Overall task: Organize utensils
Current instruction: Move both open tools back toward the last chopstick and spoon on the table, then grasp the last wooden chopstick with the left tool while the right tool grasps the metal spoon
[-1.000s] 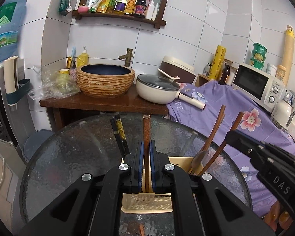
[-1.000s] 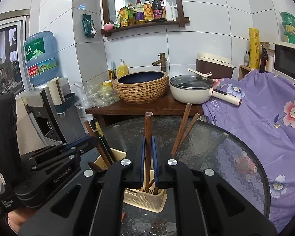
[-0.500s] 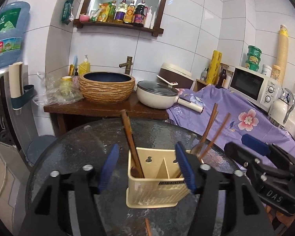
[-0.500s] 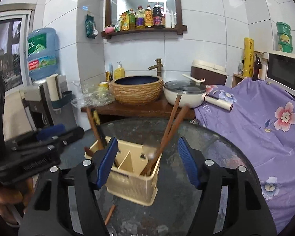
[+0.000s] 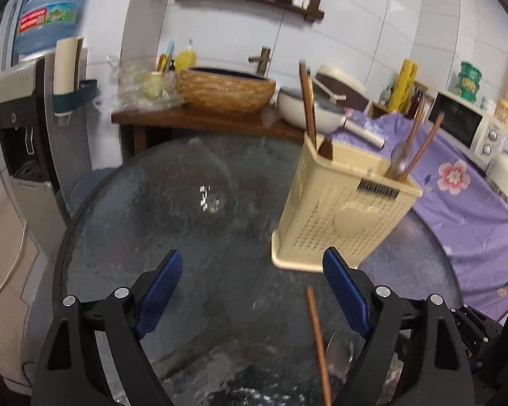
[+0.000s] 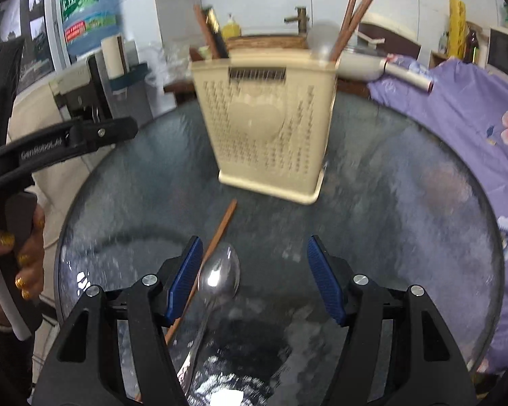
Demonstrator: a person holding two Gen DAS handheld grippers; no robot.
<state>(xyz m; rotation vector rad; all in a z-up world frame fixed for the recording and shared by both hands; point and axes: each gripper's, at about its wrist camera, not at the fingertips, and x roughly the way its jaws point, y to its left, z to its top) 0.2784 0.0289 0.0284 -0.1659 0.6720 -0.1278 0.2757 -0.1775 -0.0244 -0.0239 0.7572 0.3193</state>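
A cream utensil caddy [image 5: 342, 209] [image 6: 267, 125] stands on the round glass table [image 5: 186, 203] [image 6: 406, 203]. Wooden chopsticks [image 5: 308, 101] [image 6: 352, 17] stick up from its compartments. A loose wooden chopstick [image 5: 316, 338] [image 6: 220, 230] and a metal spoon [image 6: 220, 274] lie on the glass in front of it. My left gripper [image 5: 252, 260] hangs low before the caddy, jaws still opening, pressing on nothing. My right gripper [image 6: 254, 247] is open just over the spoon's bowl, which lies near its left finger. A hand [image 6: 27, 253] holds the left gripper's handle.
Behind the table is a wooden stand with a woven basin [image 5: 227, 91] and a white pan [image 5: 301, 111]. A purple flowered cloth [image 5: 464, 196] covers the right side, with a microwave [image 5: 464, 128]. A water dispenser [image 5: 20, 128] stands at the left.
Both grippers opened and let go of the chopsticks, which now stand in the caddy. Both drew back and sank toward the tabletop, bringing the loose chopstick and spoon into view.
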